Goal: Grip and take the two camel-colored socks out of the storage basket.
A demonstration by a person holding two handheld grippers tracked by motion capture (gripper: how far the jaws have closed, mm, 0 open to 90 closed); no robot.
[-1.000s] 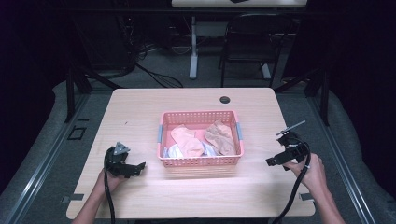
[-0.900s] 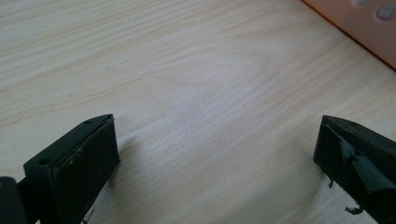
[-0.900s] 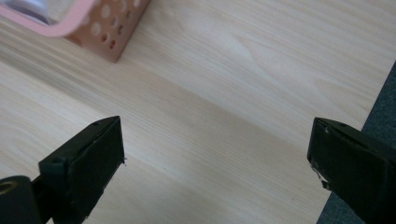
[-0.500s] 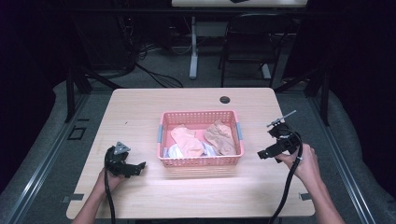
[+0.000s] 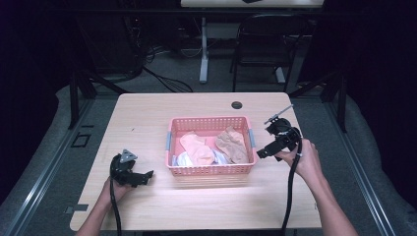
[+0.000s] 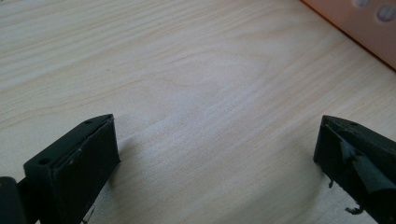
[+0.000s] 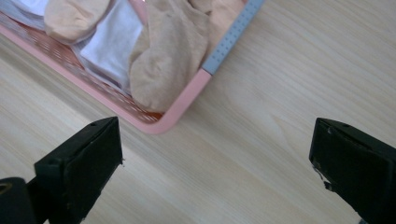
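Basket (image 7: 187,100) corner upper left of right gripper view, beyond jaws | right gripper (image 7: 212,158) wide open, empty | left gripper (image 6: 217,158) wide open, empty

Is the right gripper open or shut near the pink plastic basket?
Open: the right gripper shows its jaws wide apart, bare wooden table between them, beside the pink plastic basket.

In the right gripper view the basket (image 7: 180,105) runs off the top edge, so just one corner shows, and the tan cloth (image 7: 170,51) and white cloth (image 7: 114,42) in it are cut off there too. In the left gripper view only a blurred sliver of the basket (image 6: 359,23) shows. From above, the white cloth (image 5: 184,158) lies mostly hidden under a pink cloth (image 5: 196,147).
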